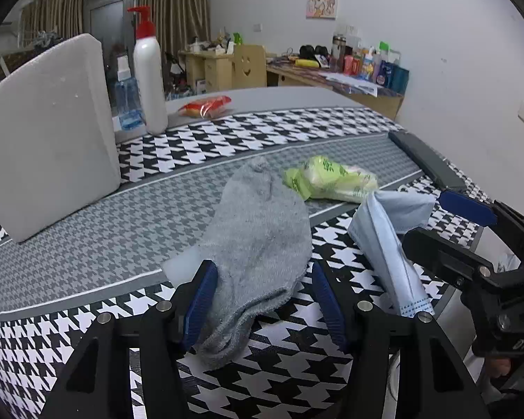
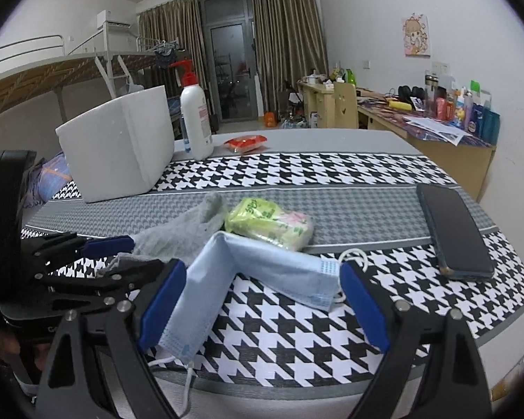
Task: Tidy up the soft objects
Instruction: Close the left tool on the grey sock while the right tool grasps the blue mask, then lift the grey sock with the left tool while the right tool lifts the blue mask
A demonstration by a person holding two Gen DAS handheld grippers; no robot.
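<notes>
One sock [image 1: 258,244], one mask [image 2: 262,269]

Left claw [image 1: 260,300] straddling grey sock [image 1: 258,241] on desk [image 1: 87,262].
L pad touches sock, R pad apart; blue mask [image 1: 387,241] just R of it, green tissue pack [image 1: 332,179] behind, w/ white foam block [image 1: 49,132] far L.

Both views sit low and close over the table [image 1: 87,314], angled down toward the far wall. The left view faces the sock [image 1: 258,241], the right view the mask [image 2: 262,265]; both show both.
</notes>
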